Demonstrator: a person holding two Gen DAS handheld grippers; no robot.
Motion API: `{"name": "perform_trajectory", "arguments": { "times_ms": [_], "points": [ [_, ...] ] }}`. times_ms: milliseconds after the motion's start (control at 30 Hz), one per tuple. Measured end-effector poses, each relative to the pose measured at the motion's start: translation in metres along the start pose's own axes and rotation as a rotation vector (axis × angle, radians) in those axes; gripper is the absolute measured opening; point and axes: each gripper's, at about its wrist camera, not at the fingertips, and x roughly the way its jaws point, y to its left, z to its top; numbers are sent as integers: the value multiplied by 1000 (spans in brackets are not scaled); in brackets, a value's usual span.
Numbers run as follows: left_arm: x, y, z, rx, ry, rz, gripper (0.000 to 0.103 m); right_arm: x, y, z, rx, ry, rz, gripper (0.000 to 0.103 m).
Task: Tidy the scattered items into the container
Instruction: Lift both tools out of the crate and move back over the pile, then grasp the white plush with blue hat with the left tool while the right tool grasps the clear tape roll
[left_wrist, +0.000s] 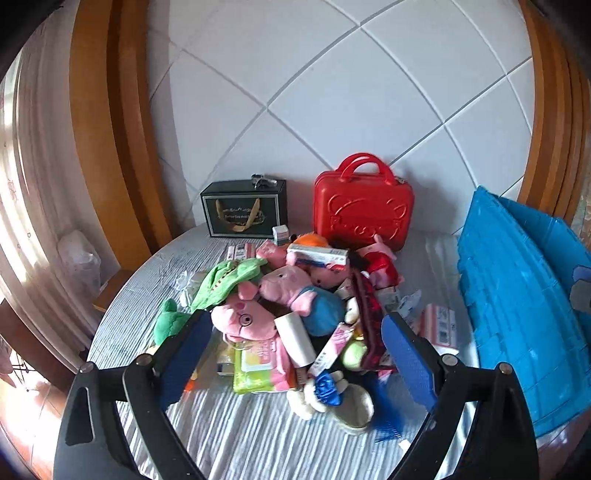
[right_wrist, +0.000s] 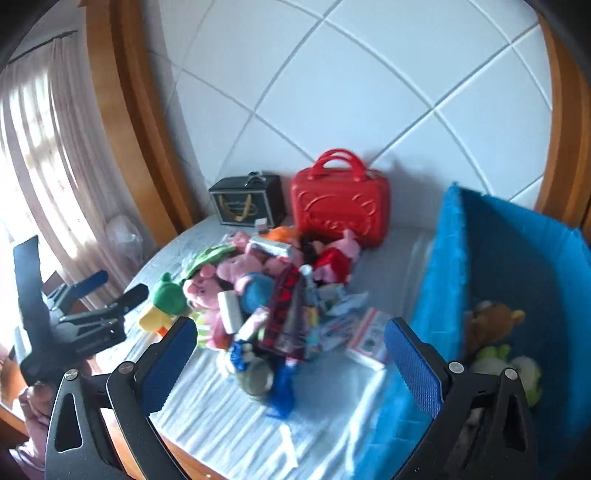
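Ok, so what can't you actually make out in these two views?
- Blue bin: its inside is hidden by its own wall in the left wrist view; in the right wrist view the edge and the right gripper cut off its bottom.
- Black box: gold lettering too small to read in either view.
- Toy pile: motion-blurred in the right wrist view; lower items are buried.
- Red case: base hidden behind the toys.

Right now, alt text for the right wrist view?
The open right gripper hovers over a pile of plush toys and packets on a grey striped bed, beside a blue fabric bin already holding a few toys. A red case stands behind.
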Motion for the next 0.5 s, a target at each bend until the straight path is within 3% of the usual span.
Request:
{"name": "perform_trajectory", "arguments": {
  "times_ms": [233, 500],
  "points": [
    [74, 56, -55, 66, 114, 7, 94, 111, 45, -35, 117, 156, -51, 103],
    [140, 58, -129, 83, 238, -84, 94, 189, 59, -101, 141, 291, -123, 103]
  ]
}}
